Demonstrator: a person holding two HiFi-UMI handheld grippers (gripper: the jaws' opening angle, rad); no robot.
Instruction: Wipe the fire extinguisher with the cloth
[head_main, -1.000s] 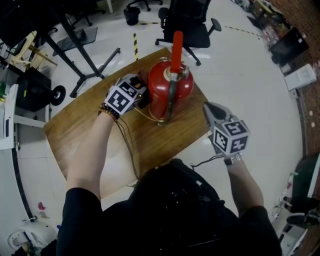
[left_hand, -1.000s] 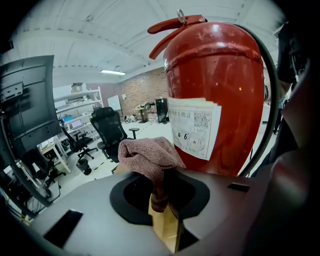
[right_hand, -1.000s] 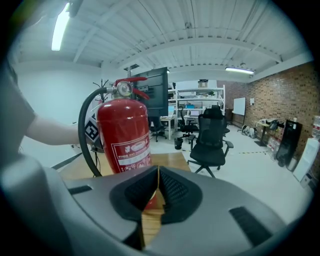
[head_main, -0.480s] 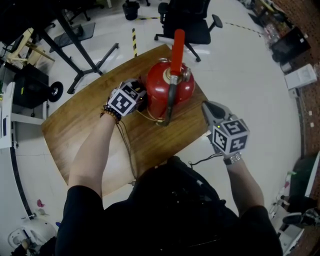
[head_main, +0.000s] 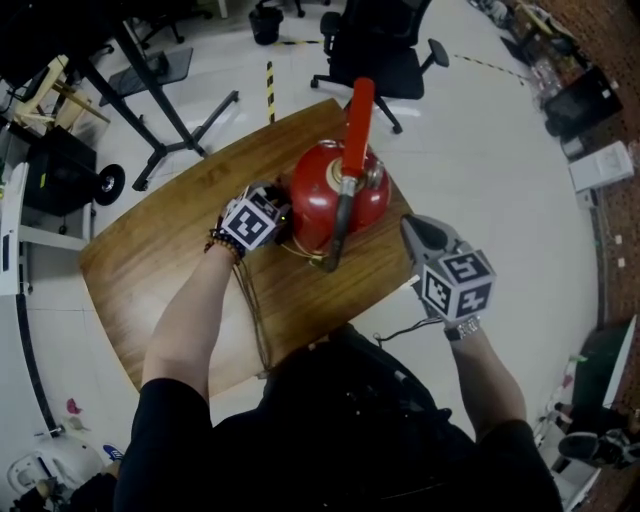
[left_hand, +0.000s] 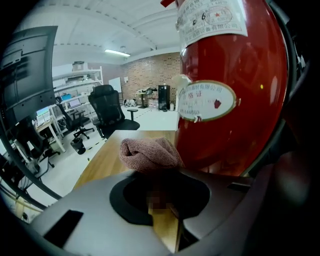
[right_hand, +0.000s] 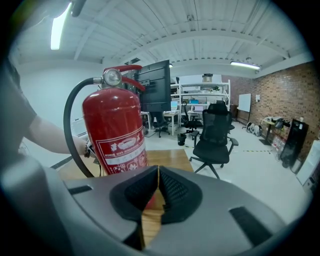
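Two handheld claws flank a red fire extinguisher (head_main: 335, 190) standing upright on a wooden table (head_main: 150, 260), long axis vertical, lever (head_main: 358, 115) on top and a black hose (head_main: 340, 225) curving down its side. The left gripper (left_hand: 160, 185) is clamped on a bunched, nubby brownish-pink cloth (left_hand: 150, 154), whose wad at the claw's tips meets the glossy rounded cylinder just to its right, under an oval label (left_hand: 206, 101). The right gripper (right_hand: 158, 187), ribbed pads pressed together and empty, hangs apart from the cylinder, which rises ahead and to its left.
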